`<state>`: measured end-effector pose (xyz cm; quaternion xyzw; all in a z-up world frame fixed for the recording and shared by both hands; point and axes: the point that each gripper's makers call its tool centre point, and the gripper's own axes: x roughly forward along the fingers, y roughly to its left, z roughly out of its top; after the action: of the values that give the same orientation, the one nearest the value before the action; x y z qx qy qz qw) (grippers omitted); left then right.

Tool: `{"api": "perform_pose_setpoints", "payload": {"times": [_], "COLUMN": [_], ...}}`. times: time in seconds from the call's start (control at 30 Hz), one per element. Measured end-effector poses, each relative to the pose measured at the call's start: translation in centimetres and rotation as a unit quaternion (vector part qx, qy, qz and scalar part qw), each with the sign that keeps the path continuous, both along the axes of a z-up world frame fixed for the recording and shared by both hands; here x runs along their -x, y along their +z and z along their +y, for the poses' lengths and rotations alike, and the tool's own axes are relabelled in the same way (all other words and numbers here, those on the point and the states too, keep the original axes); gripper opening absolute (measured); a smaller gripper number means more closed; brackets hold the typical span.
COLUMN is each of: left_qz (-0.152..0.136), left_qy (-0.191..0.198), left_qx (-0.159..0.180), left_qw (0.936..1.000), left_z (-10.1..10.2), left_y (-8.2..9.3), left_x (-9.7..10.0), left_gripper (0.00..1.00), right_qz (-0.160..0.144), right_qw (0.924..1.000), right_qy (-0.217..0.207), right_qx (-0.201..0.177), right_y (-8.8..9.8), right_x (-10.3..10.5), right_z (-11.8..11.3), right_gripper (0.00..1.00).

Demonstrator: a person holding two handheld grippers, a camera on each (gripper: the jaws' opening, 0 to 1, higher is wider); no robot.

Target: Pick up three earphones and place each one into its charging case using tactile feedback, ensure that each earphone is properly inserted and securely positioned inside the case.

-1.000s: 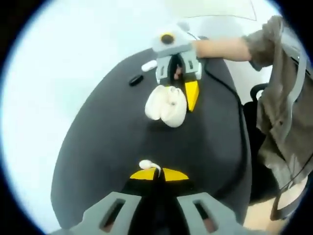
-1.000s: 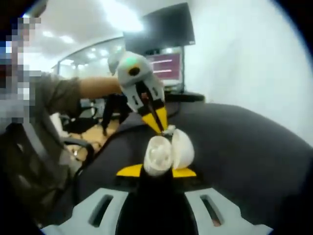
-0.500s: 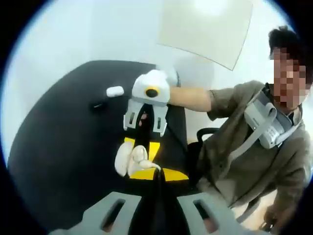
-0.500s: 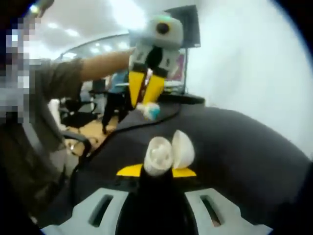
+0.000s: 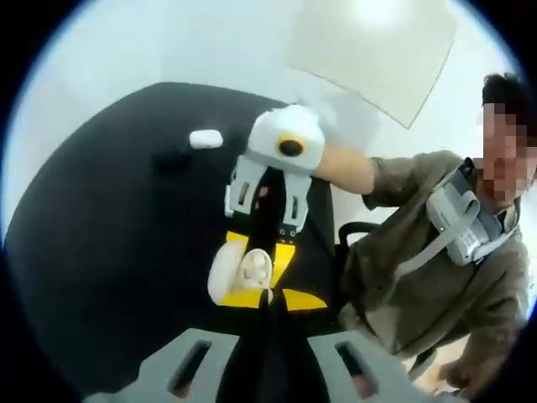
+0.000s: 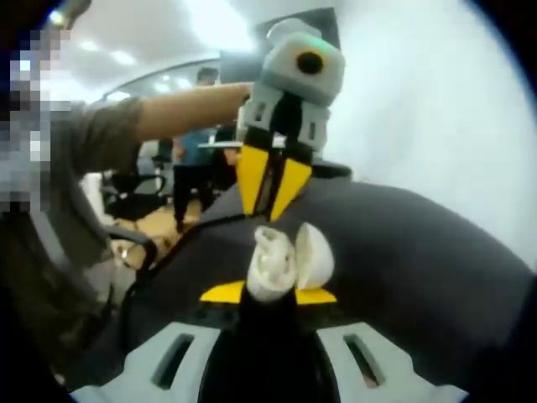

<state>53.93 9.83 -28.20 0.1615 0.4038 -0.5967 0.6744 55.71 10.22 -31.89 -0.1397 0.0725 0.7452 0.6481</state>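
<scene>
My right gripper (image 6: 268,294) is shut on an open white charging case (image 6: 289,262), lid (image 6: 315,254) up to the right. In the left gripper view, that gripper (image 5: 258,254) reaches down from above with the case (image 5: 225,277) between its yellow fingers. My left gripper (image 5: 267,295) is shut on a white earphone (image 5: 256,270), which it presses into the case. Seen in the right gripper view, the left gripper (image 6: 268,217) points straight down, the earphone (image 6: 267,242) at its tips resting in the case's well.
A black table (image 5: 101,218) lies under both grippers. Far on it sit a small white case (image 5: 205,138) and a small black item (image 5: 168,158). The person (image 5: 436,277) sits at the table's right edge. Office chairs (image 6: 126,243) stand beyond the table.
My left gripper has come down with the earphone from above the case onto it. The earphone now sits in the case's well. The right gripper has held the case still.
</scene>
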Motion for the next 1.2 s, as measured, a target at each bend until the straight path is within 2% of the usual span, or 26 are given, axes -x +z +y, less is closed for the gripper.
{"api": "perform_pose_setpoints", "payload": {"times": [0.07,0.13,0.2,0.23,0.3,0.37,0.4,0.43,0.5,0.57,0.67,0.73,0.83,0.9,1.0,1.1,1.2], "left_qz": [-0.027,-0.046,-0.089,-0.118,-0.182,-0.285,-0.314,-0.334,-0.333,-0.35,-0.364,-0.357,-0.364,-0.368,-0.365,-0.367,-0.365], "left_qy": [0.004,-0.002,0.0,-0.006,-0.005,0.018,0.018,0.036,0.065,0.076,0.073,0.06,0.054,0.052,0.054,0.055,0.055], "left_qx": [-0.015,-0.018,-0.011,-0.014,-0.027,-0.065,-0.055,-0.047,0.001,0.024,0.016,0.01,0.0,0.0,0.001,-0.008,-0.006], "left_qw": [0.9995,0.9988,0.996,0.9929,0.9829,0.9563,0.9476,0.9409,0.9406,0.9332,0.9283,0.9319,0.9299,0.9284,0.9294,0.9285,0.9293], "left_z": [0.5,0.9,1.1,1.1,1.4,2.4,2.3,2.5,2.4,2.5,2.7,2.2,1.7,1.3,0.8,1.0,1.3], "left_y": [-0.2,0.0,0.5,0.6,0.6,1.0,1.3,1.6,2.1,2.2,1.2,0.1,-0.8,-0.9,-0.9,-0.6,-0.3], "left_x": [-0.8,-0.8,-0.8,-0.7,-1.1,-2.5,-2.3,-2.3,-1.1,-0.8,-0.8,-0.9,-1.4,-1.6,-1.6,-1.5,-1.4], "left_gripper": [0.04,0.04,0.05,0.06,0.08,0.04,0.03,0.04,0.05,0.05,0.05,0.07,0.08,0.09,0.1,0.04,0.04], "right_qz": [0.0,0.001,0.002,0.002,0.004,0.003,0.002,0.002,0.002,0.003,0.003,0.0,-0.006,-0.005,-0.002,-0.003,-0.011], "right_qw": [1.0,1.0,1.0,1.0,1.0,1.0,1.0,1.0,1.0,1.0,1.0,1.0,1.0,1.0,1.0,1.0,0.9999], "right_qy": [0.0,0.0,0.0,0.0,0.0,-0.001,-0.001,-0.001,-0.001,-0.001,-0.001,-0.002,-0.001,-0.002,-0.002,-0.002,0.001], "right_qx": [0.0,0.0,0.0,0.0,0.0,0.0,0.0,0.0,0.0,0.001,0.0,0.0,-0.001,0.0,0.0,-0.001,-0.002], "right_y": [0.0,0.0,0.0,0.0,0.0,0.0,0.0,0.0,0.0,-0.1,-0.1,-0.1,0.0,-0.1,-0.1,0.0,0.0], "right_x": [0.0,0.0,0.0,0.0,0.0,0.0,0.0,0.0,0.0,0.0,0.0,0.0,0.0,0.0,0.0,0.0,0.1], "right_z": [0.0,0.0,0.0,0.0,0.0,0.0,0.0,0.0,0.0,0.0,0.0,0.0,0.0,0.0,0.0,0.0,0.0], "right_gripper": [0.21,0.21,0.21,0.21,0.21,0.21,0.21,0.21,0.21,0.21,0.21,0.21,0.21,0.21,0.21,0.21,0.21]}}
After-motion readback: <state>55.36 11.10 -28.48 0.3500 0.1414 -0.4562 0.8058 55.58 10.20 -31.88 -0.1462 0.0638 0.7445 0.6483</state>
